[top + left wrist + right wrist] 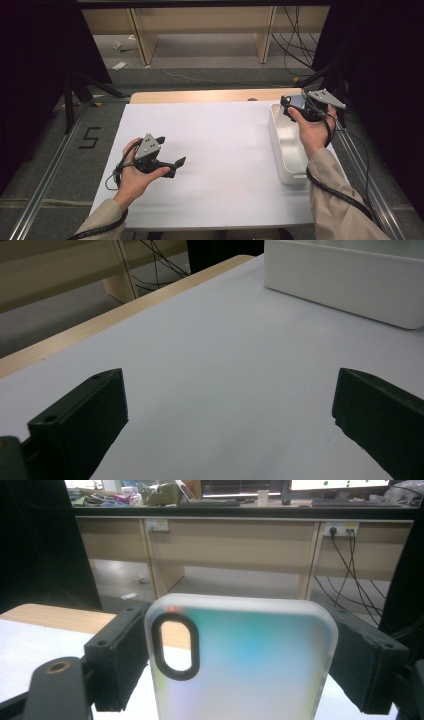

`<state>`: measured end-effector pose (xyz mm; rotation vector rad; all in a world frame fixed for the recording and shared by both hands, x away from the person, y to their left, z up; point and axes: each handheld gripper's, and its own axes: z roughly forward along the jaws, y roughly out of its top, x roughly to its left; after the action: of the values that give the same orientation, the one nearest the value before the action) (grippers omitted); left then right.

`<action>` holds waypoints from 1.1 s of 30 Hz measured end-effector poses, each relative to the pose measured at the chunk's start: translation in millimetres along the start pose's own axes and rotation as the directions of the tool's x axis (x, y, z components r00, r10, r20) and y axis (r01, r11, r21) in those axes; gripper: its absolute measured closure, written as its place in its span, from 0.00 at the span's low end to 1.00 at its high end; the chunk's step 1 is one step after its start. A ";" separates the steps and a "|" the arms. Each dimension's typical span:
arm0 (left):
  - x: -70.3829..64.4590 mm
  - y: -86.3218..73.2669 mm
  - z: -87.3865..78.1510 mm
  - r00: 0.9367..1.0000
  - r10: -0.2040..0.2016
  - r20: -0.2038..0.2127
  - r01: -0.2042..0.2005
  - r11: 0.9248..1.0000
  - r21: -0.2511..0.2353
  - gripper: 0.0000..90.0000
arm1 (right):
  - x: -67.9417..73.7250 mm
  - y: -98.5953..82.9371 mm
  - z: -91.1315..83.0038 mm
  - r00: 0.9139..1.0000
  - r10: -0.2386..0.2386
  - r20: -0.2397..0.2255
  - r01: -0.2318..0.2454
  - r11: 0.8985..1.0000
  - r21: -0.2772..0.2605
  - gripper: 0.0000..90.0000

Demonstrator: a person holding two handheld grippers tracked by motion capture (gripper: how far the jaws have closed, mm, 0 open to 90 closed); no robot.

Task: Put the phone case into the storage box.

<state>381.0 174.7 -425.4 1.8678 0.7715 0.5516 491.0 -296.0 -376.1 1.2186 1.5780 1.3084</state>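
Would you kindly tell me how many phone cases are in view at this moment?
1. The phone case sits between the right gripper's jaws, held above the far end of the white bin. Others might lie hidden inside that bin.

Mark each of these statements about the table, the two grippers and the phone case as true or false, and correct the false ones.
1. The right gripper is clamped on a phone case. True.
2. The left gripper holds a cup. False: it is open with nothing between its jaws.
3. A white tub stands at the right side of the table. True.
4. The phone case lies flat on the table. False: the right gripper holds it up above the tub.
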 end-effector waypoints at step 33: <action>-0.6 0.3 0.0 1.000 -0.002 0.001 0.002 1.000 -0.002 0.01 | -6.6 -3.9 15.8 1.000 -0.006 0.025 0.005 0.999 0.040 0.21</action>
<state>380.7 174.2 -425.1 1.8653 0.7720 0.5504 506.8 -298.1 -383.4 1.2495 1.5959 1.2581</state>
